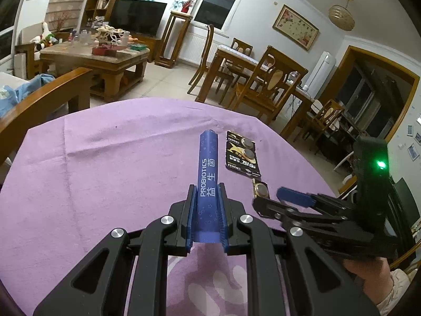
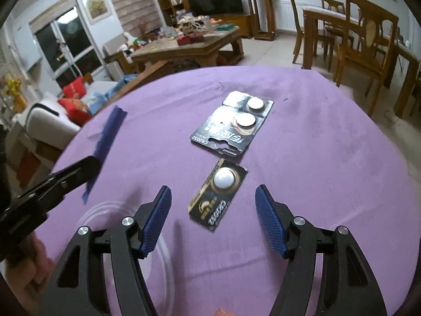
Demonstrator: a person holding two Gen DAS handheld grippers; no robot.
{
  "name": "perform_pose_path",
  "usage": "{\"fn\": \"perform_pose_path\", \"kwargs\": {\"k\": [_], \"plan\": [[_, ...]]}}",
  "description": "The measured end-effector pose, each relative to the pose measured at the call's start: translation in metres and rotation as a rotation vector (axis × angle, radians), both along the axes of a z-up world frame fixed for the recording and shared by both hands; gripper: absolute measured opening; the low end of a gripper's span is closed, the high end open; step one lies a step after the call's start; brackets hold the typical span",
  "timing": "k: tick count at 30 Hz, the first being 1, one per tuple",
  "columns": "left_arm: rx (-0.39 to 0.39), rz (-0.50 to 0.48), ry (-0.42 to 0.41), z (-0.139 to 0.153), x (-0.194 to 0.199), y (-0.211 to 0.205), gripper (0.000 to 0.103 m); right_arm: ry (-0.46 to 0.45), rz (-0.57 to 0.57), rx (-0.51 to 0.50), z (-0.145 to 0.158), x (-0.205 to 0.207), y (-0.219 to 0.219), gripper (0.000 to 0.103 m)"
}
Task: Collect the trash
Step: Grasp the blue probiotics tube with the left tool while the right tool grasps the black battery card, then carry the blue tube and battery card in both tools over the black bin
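Centrally in the left wrist view, the left gripper (image 1: 206,192) was clamped on a blue probiotics sachet (image 1: 208,163), which projected forward above the purple tablecloth (image 1: 105,163); its printed lettering was legible only here. The right wrist view showed the same sachet (image 2: 108,137) edge-on, without text. The right gripper (image 2: 213,197) stood wide open and empty — its blue pads (image 2: 158,218) flanked a single CR2032 coin-cell card (image 2: 218,197) lying flat on the cloth. Just beyond lay a two-cell battery card (image 2: 234,123), near but apart. From the left wrist, the right gripper (image 1: 265,197) hid most of the single card (image 1: 260,189) — only one end showed.
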State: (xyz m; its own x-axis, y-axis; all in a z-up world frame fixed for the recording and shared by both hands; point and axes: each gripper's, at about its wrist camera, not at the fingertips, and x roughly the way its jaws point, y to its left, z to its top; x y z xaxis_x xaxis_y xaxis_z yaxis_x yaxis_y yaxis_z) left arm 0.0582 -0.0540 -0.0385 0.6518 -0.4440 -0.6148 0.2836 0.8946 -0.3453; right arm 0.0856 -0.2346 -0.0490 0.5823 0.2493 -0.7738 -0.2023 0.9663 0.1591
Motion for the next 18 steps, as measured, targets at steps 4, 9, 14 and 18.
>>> {"fn": "perform_pose_path", "kwargs": {"k": [4,9,14,18], "plan": [[-0.001,0.004,-0.004,0.000,-0.001,0.001,0.016,0.002,-0.053,-0.031,0.000,0.025,0.004,0.066],[-0.013,0.018,-0.004,0.000,0.000,0.006,0.016,0.018,-0.096,-0.052,-0.004,0.067,0.010,0.086],[-0.016,0.022,0.014,-0.004,0.002,0.009,0.016,-0.014,-0.087,-0.148,-0.007,0.085,0.035,0.068],[-0.014,0.017,0.017,-0.004,0.002,0.008,0.016,-0.035,-0.044,-0.189,-0.006,0.074,0.044,0.058]]}}
